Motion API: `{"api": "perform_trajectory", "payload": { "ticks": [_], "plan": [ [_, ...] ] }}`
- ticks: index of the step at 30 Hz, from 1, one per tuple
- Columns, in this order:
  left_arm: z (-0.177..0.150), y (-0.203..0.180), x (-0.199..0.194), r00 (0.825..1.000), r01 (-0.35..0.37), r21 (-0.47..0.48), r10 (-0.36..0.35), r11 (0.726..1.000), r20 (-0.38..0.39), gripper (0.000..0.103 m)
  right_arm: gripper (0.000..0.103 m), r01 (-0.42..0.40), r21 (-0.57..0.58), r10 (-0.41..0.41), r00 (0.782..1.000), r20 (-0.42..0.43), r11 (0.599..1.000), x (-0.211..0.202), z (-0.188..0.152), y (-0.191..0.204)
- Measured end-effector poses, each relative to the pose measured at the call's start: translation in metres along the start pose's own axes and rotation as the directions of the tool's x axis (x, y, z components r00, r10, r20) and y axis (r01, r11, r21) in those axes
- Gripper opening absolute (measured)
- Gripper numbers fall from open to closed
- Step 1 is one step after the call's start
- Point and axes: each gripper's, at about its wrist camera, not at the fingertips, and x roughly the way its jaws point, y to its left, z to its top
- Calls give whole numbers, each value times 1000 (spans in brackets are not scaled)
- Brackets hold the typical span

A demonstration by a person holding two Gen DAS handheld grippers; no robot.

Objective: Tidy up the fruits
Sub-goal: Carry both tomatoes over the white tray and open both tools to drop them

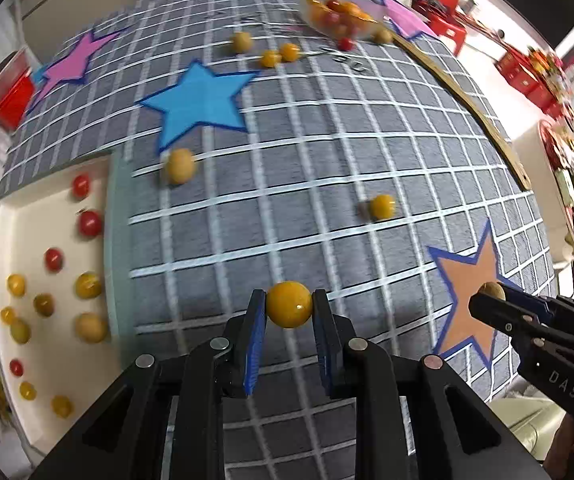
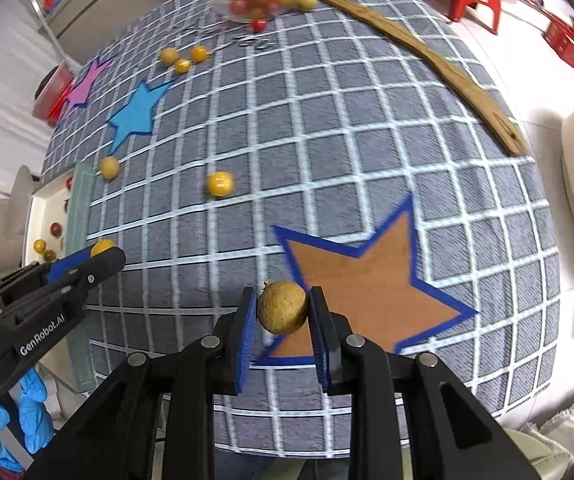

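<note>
At the far left of the left wrist view, a white tray [image 1: 3, 240] runs off the frame edge, so its full outline is cut off; red and yellow small fruits lie loose inside it, some smeared by blur. Just right of it, on the grey checked cloth [image 1: 327, 140] covering the counter, a tan fruit [image 1: 180, 165] sits near the blue star [image 1: 203, 100], its edges soft with blur. Further right a yellow tomato [image 1: 382, 206] rests alone on the cloth. At the far edge a clear bowl [image 1: 341, 14] of mixed red and orange fruits is too blurred to count, with a few strays beside it.

The left gripper [image 1: 289, 306] has its blue-padded fingers [image 1: 255, 320] drawn narrow, pinching a glossy yellow tomato [image 1: 289, 304] on both sides, held above the cloth in the near centre.

To the right, above the brown star [image 2: 371, 280], the right gripper [image 2: 283, 314] has its fingers [image 2: 247, 320] closed in on a rough tan longan [image 2: 283, 307], pads touching each side. In the left wrist view this fruit is mostly hidden behind the fingers. A curved wooden stick [image 2: 427, 56] lies along the cloth's far right edge.
</note>
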Motion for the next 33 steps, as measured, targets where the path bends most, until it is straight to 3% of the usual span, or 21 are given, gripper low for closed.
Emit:
{"api": "perform_trajectory", "payload": {
  "ticks": [11,21,27,33],
  "plan": [
    [-38,88,-26,996,-71,-164,78,984,33,24,28,-71,-181,68,997,-25,981,11,12,97],
    [-85,187,-34,984,-165,-350,179,922,7,24,28,-151,-347,128,988,-88,926,30,4,200],
    [-95,220,-19,980,-190,-379,196,905,-23,24,28,-183,-416,131,980,-152,891,54,-8,248],
    [-96,231,-6,980,-194,-369,194,909,-38,24,28,-183,-462,101,975,-196,868,78,-19,272]
  ]
}}
